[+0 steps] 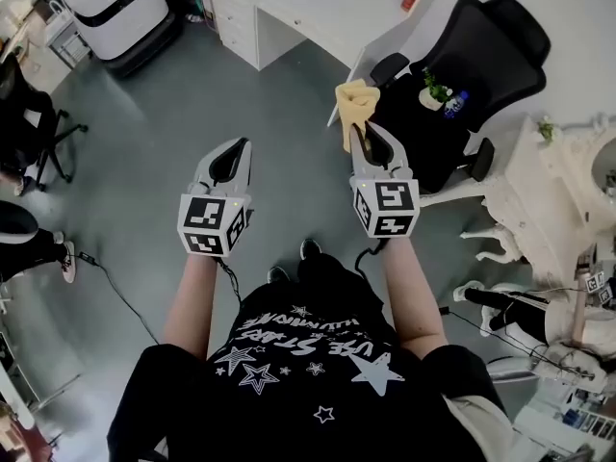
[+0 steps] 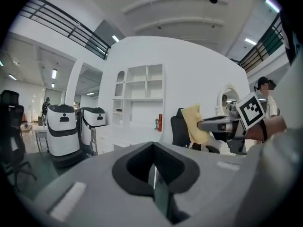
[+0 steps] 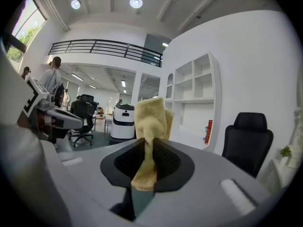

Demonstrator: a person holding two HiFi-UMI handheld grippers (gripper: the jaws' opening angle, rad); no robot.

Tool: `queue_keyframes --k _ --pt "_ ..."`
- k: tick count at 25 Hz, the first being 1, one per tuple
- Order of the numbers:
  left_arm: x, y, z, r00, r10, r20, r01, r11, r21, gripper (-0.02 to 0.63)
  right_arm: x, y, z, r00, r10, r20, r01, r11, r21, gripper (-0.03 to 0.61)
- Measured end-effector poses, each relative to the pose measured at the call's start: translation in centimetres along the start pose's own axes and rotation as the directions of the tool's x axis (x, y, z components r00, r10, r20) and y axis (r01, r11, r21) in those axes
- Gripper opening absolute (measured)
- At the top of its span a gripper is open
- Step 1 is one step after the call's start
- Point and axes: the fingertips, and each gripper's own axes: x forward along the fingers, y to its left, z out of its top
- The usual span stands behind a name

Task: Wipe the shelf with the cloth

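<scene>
**Head view.** A crumpled pale-yellow terry cloth (image 1: 353, 109) sticks out of the tip of the right gripper (image 1: 363, 135), at that gripper's 12 o'clock. The cloth is bunched into a folded wad, and its long axis runs roughly from 12 to 6. It is held in the air above the grey floor (image 1: 144, 142), with a black office chair (image 1: 481, 56) near it at 3 o'clock. The left gripper (image 1: 238, 152) is at the cloth's 8 o'clock, well apart from it.

**Left gripper view.** This gripper's jaws are pressed together, leaving only a thin seam, and nothing sits between them. The cloth shows at 3 o'clock, standing above and drooping below the right gripper's tip. A white open-shelved wall unit (image 2: 142, 91) stands ahead at 12 o'clock, well apart from both grippers.

**Right gripper view.** The jaws are closed on the cloth and pinch it at a narrow waist between the dark ribbed pads. The wider folded end stands up toward 12, and a short tail hangs toward 6. The nap is looped and soft. The white shelf unit lies at 2 o'clock, not touched by the cloth.
</scene>
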Motion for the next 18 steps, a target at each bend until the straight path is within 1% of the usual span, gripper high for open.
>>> queue_keyframes --k 2,4,7,10,12,15,18 --pt "0.1 0.5 -0.3 1.000 0.007 -0.005 -0.007 1.000 0.003 0.000 0.2 0.3 0.0 0.999 0.024 0.021 -0.025 1.000 0.002 0.078" --pt "0.5 1.2 -0.4 1.000 0.016 -0.010 -0.016 1.000 -0.004 0.000 0.9 0.1 -0.1 0.999 0.030 0.024 -0.030 1.000 0.009 0.078" --pt "1.6 2.3 -0.5 0.999 0.022 -0.023 -0.022 1.000 0.003 0.000 2.9 -1.1 -0.4 1.000 0.009 0.023 -0.010 1.000 0.021 0.078" --pt "3.9 4.0 -0.4 0.999 0.042 -0.034 -0.042 0.999 -0.002 0.000 6.1 -2.9 -0.7 0.999 -0.014 0.029 0.012 0.999 0.053 0.078" --pt "6.0 4.8 0.3 0.999 0.042 -0.032 -0.041 0.999 0.007 0.000 8.8 -4.5 -0.8 0.999 -0.017 0.034 0.015 0.998 0.062 0.078" --pt "10.6 6.3 1.8 0.999 0.039 -0.026 -0.038 0.998 0.052 0.000 13.8 -7.4 -0.3 0.999 -0.009 0.043 0.006 0.997 0.073 0.078" --pt "16.3 8.4 3.9 0.998 0.055 -0.016 -0.054 0.998 0.039 0.000 18.9 -11.0 1.0 0.998 -0.003 0.059 -0.001 0.998 0.070 0.078"
